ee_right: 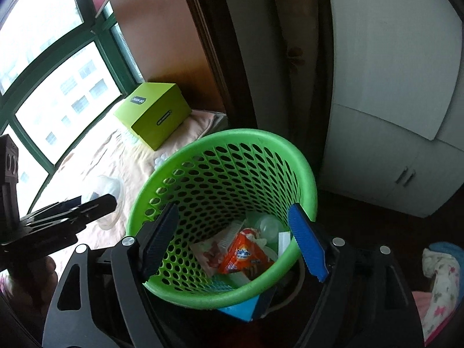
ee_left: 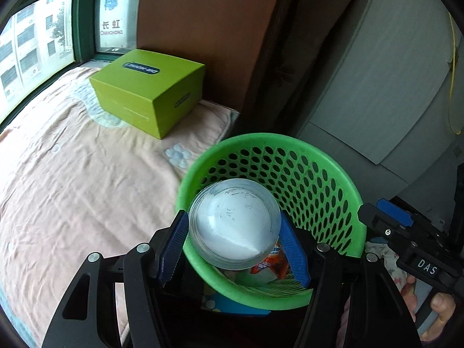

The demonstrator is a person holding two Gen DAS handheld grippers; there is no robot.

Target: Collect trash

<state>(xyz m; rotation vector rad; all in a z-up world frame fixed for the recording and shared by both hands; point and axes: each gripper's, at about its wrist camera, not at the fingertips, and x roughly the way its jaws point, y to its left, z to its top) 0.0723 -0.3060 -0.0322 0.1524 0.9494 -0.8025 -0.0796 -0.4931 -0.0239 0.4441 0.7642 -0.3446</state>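
Observation:
A green perforated waste basket (ee_left: 324, 156) (ee_right: 220, 142) stands beside the bed. My left gripper (ee_left: 235, 246) is shut on a clear plastic cup (ee_left: 235, 223) and holds it, bottom toward the camera, over the basket's near rim. In the right wrist view the cup (ee_right: 111, 188) and left gripper (ee_right: 95, 204) show at the left, beside the basket. My right gripper (ee_right: 232, 240) is open and empty, its blue pads (ee_right: 307, 246) spread above the basket mouth. Inside lie an orange snack wrapper (ee_right: 246, 253), white paper and another clear cup (ee_right: 269, 224).
A lime-green box (ee_left: 148, 90) (ee_right: 153, 113) sits on the pink bedsheet (ee_left: 72, 174) near the window. A white cabinet (ee_right: 391, 116) stands right of the basket. A blue item (ee_right: 240, 308) lies under the basket's near side. Floral cloth (ee_right: 440, 275) is at far right.

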